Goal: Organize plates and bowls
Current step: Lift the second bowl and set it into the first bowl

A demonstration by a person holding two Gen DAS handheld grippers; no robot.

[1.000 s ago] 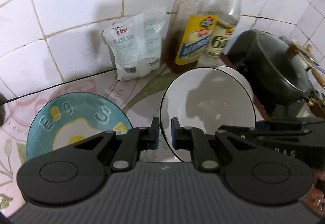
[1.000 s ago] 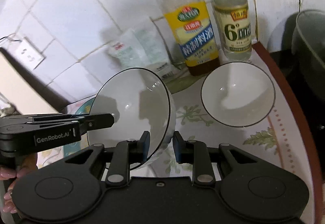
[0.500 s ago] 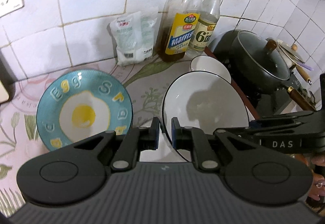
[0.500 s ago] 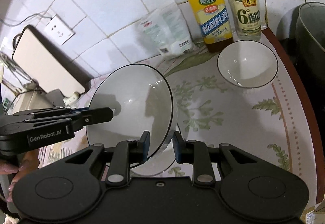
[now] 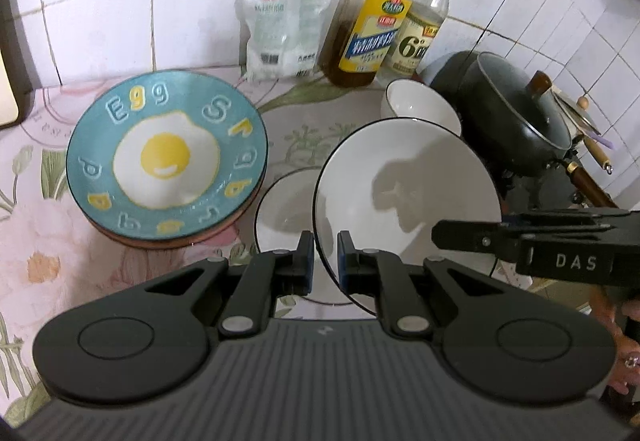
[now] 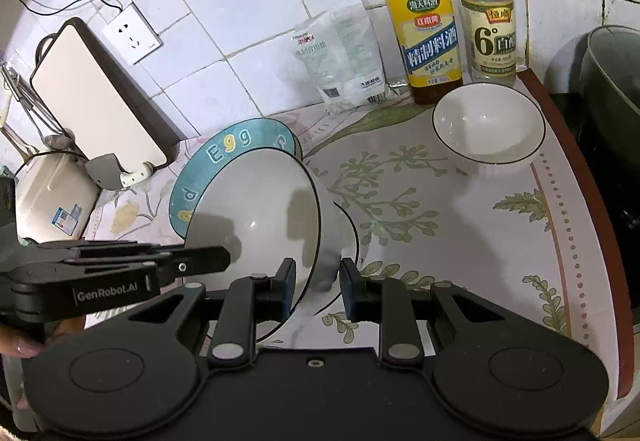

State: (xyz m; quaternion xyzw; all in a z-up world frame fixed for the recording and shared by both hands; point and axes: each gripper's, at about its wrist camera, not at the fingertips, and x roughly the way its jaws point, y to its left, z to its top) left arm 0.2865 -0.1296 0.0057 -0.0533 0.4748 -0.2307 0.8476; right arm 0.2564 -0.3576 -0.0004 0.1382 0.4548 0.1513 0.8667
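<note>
Teal plate (image 5: 166,157) is showing a white-and-yellow fried egg w/ white & yellow letters. White bowls (image 5: 408,185) are carrying thin black rims. Countertop (image 6: 460,221) is wearing pale cloth w/ green leaf print, pink flowers twd left edge.
</note>
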